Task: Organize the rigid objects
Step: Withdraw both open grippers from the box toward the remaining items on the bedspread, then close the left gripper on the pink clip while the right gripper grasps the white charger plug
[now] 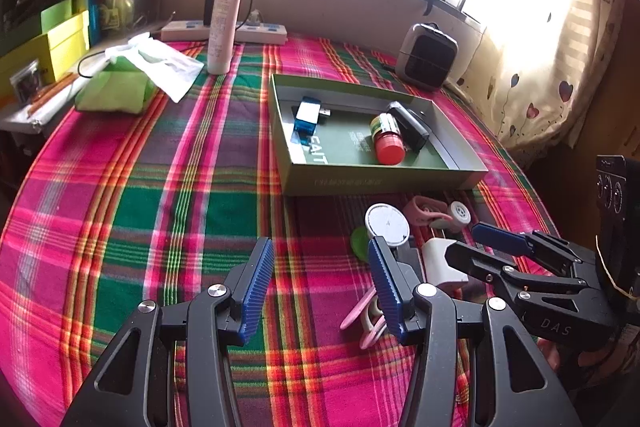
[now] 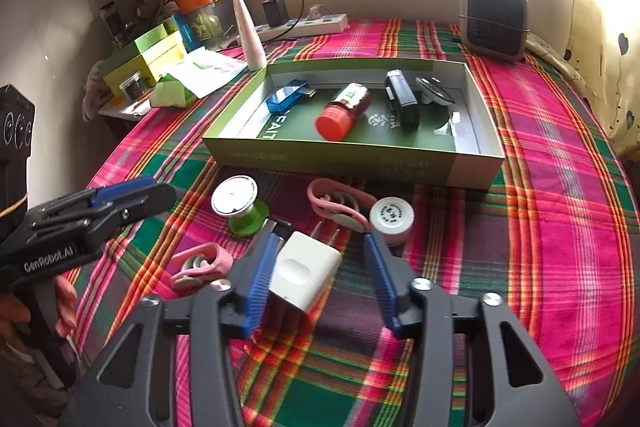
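Right gripper (image 2: 320, 279): jaws apart, straddling the white charger plug; its left pad touches the plug's side, the right pad stands clear. The left wrist view shows this gripper (image 1: 472, 243) from the side, fingertips at the plug.
Left gripper (image 1: 320, 287): jaws spread wide over bare cloth, holding nothing. The right wrist view shows it (image 2: 160, 189) side-on at the left edge, low over the cloth.
Counter (image 1: 120, 207): covered with a pink, green and purple plaid cloth.
Green box (image 2: 352, 159): open tray past the loose items, long side toward both cameras.
Heater (image 2: 494, 21): grey, upright, behind the box's far right corner.
Red-capped bottle (image 2: 342, 111): lying in the box's middle, cap toward the cameras.
Black device (image 2: 402, 99): in the box, just right of the bottle.
Blue USB stick (image 2: 286, 95): in the box's left part.
Round dark disc (image 2: 434, 91): only the right wrist view shows it, at the box's far right beside the black device.
White charger plug (image 2: 308, 273): on the cloth in front of the box, prongs pointing toward the box.
Green-based round item (image 2: 240, 205): white top, left of the plug.
White round cap (image 2: 391, 215): right of the plug.
Pink clips: one (image 2: 338, 205) between the box and the plug, another (image 2: 202, 265) left of the right gripper.
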